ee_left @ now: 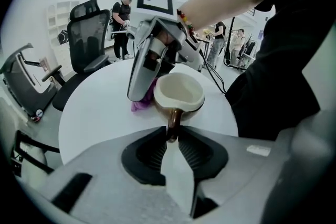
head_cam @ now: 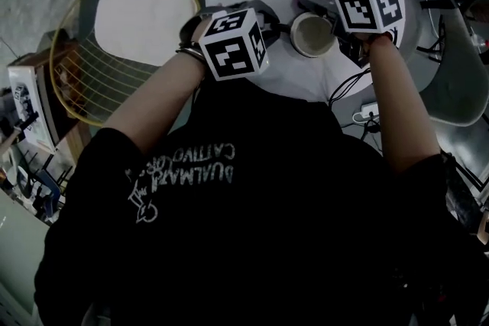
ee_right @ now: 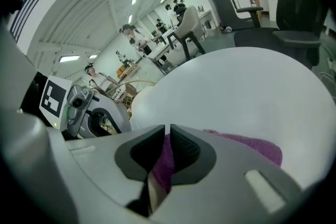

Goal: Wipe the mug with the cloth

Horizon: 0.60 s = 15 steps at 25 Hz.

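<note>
Purple cloth [ee_right: 252, 147] is being pinched between the fingers of the right gripper [ee_right: 168, 134]. These fingers are standing almost together, with only the thickness of the fabric between them. The loose remainder of the cloth is spreading out beyond them over the white counter [ee_right: 236, 86]. In the left gripper view, the cloth is showing just beside the mug [ee_left: 178, 93], at the mug's far left side, under the tips of the right gripper. Whether the cloth is touching the mug wall cannot be told.

The left gripper [ee_left: 172, 136] is clamping the brown handle [ee_left: 172, 122] of the mug. Its fingers are standing part-way closed, with the pads pressing on the handle from both sides. The mug is sitting upright, cream inside and brown outside, with its mouth facing up. Whether its base is resting on the counter cannot be told.

In the head view, the left gripper is lying to the left of the mug and the right gripper to the right of it. A black office chair [ee_left: 86, 34] is standing well beyond the mug.
</note>
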Each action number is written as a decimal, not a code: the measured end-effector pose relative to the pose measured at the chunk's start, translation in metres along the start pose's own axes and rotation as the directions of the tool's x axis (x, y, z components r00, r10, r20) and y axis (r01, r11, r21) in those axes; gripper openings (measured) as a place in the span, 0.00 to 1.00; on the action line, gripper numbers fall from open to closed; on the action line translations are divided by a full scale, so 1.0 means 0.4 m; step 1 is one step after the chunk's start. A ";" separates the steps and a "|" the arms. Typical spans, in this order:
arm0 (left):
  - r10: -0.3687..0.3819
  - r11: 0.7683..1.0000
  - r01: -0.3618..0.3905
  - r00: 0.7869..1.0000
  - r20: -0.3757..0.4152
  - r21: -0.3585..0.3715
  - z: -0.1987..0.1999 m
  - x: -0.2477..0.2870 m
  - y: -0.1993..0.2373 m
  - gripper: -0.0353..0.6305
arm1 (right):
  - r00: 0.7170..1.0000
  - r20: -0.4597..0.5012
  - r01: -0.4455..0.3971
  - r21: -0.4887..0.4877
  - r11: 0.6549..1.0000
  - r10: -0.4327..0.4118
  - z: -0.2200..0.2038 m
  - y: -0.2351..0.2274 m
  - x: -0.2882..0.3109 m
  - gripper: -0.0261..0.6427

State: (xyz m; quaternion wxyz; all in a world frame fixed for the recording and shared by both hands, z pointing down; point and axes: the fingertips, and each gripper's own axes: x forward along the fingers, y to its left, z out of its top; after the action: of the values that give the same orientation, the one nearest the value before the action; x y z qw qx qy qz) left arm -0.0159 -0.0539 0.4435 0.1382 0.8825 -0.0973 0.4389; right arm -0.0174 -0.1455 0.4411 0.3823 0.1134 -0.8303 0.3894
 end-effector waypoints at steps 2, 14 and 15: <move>0.008 1.000 -0.008 1.000 -0.002 -0.019 0.005 -0.002 0.005 0.16 | 0.998 0.060 0.012 0.008 1.000 -0.013 0.009 -0.010 -0.018 0.09; 0.094 0.985 -0.099 0.995 -0.042 -0.140 0.010 0.005 -0.031 0.16 | 0.962 0.252 0.053 0.187 0.981 -0.100 -0.056 -0.060 -0.125 0.09; 0.102 0.983 -0.108 0.994 -0.048 -0.148 0.012 0.007 -0.036 0.16 | 0.958 0.266 0.051 0.213 0.976 -0.108 -0.067 -0.065 -0.137 0.09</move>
State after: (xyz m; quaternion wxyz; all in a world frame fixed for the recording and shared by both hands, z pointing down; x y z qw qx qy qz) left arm -0.0063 -0.0419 0.4405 0.1831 0.8542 -0.1738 0.4545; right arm 0.0474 -0.1491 0.4268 0.2647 0.2384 -0.8258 0.4372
